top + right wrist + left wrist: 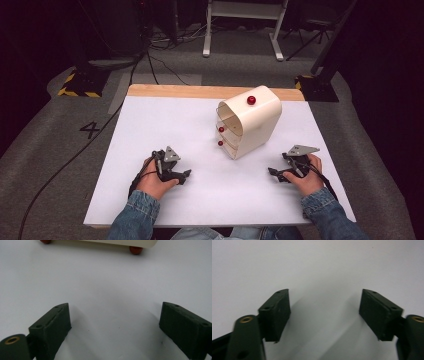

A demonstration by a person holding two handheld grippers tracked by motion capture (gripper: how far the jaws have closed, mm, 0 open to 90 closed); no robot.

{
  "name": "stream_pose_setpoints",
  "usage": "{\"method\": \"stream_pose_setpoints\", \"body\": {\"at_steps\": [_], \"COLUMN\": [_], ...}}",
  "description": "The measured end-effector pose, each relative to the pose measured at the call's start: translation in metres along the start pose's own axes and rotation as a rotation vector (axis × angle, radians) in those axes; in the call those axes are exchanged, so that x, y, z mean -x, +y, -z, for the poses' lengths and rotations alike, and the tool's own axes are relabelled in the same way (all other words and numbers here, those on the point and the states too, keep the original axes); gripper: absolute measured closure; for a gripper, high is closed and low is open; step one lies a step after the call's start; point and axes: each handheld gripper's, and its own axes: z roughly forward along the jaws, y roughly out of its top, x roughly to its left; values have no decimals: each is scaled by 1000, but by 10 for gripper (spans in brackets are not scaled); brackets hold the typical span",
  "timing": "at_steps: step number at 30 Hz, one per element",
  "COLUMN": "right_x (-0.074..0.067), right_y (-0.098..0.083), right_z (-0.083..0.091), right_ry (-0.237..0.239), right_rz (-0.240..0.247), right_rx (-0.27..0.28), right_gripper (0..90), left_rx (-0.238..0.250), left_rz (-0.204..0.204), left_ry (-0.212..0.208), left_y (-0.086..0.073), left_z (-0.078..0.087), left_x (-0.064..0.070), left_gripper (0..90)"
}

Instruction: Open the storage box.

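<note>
Down at the near edge, two blue sleeves (135,212) are reaching in over the white table (150,125). Each hand is holding a black gripper low over the table top. The left gripper (186,174) is sitting with its jaws wide apart, and nothing is between them but bare white table. The right gripper (272,172) is also sitting with its jaws wide apart and is holding nothing. Farther back, between the two grippers and well apart from both, a cream little cabinet (255,122) is standing on the table. Small red knobs (220,129) are sticking out of its open front, and one more red knob (251,100) is sitting on top. Behind the table, black cables (165,67) are lying on the grey floor.
</note>
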Motion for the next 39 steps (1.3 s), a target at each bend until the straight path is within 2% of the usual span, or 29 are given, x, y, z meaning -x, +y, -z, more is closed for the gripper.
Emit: {"method": "stream_pose_setpoints", "body": {"at_steps": [2,3,7,8,9,10,13,16,18,22,24,28,30,33,35,36,39], "right_x": [0,0,0,0,0,0,0,1,0,0,0,0,0,0,0,0,0], "right_y": [0,0,0,0,0,0,0,-1,-1,-1,-1,-2,-2,-2,-2,-2,-2], "right_z": [0,0,0,0,0,0,0,0,0,0,0,0,0,0,0,0,0], "right_ry": [0,0,0,0,-1,-1,0,7,-1,-2,-2,-2,-2,-3,-3,-3,-3], "right_rz": [0,0,0,0,0,1,1,-1,4,5,5,5,5,4,4,4,4], "right_rx": [0,0,0,0,0,0,1,5,6,9,10,12,12,13,13,13,13], "right_gripper": [99,99,99,99,99,99,99,99,100,100,99,100,100,100,100,100,100], "left_rx": [-1,-4,23,68,84,93,107,138,170,207,217,239,236,262,292,312,320], "left_rz": [29,46,36,63,71,72,25,33,38,7,-12,-16,-39,-70,-66,-48,-45], "left_ry": [-19,-37,-36,-52,-62,-66,-80,-122,-129,-117,-129,-150,-159,-156,-165,-184,-187], "left_y": [0,1,7,11,13,15,19,26,31,41,47,53,60,67,70,72,72], "left_z": [4,6,15,20,22,23,23,20,18,12,8,-1,-10,-18,-25,-31,-37], "left_x": [-3,-4,-5,-4,-4,-4,-4,-1,3,8,10,14,18,20,21,20,19], "left_gripper": [370,387,409,418,418,418,449,464,471,473,477,499,524,562,584,592,608]}}
